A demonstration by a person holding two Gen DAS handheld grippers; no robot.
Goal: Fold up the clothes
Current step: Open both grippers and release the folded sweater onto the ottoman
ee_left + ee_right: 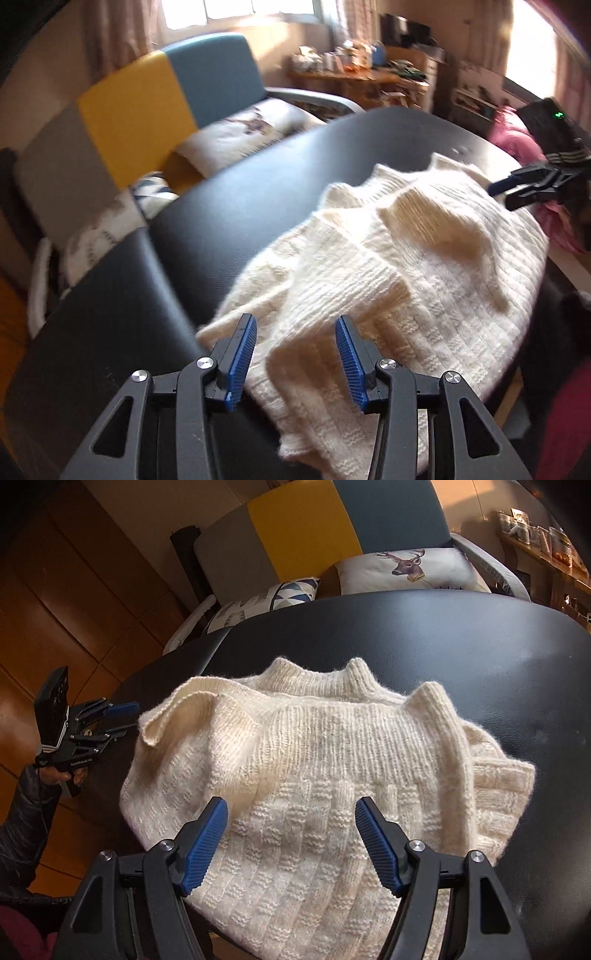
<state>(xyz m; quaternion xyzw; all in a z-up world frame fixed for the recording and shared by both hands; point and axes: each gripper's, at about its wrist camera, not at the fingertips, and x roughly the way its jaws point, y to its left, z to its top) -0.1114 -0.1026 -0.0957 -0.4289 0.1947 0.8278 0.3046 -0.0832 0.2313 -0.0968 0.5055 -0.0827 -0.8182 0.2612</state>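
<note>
The left gripper (295, 360) and right gripper (291, 845) both stand spread wide, holding nothing, low in their frames over the cream sweater (314, 760). The sweater lies rumpled mid-frame on the black table (480, 653).

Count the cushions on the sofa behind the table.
2. A deer-print cushion lies on the sofa seat toward the blue end; a cushion with blue triangles sits beside it, nearer the yellow and grey panels. The table edge may hide others.
</note>
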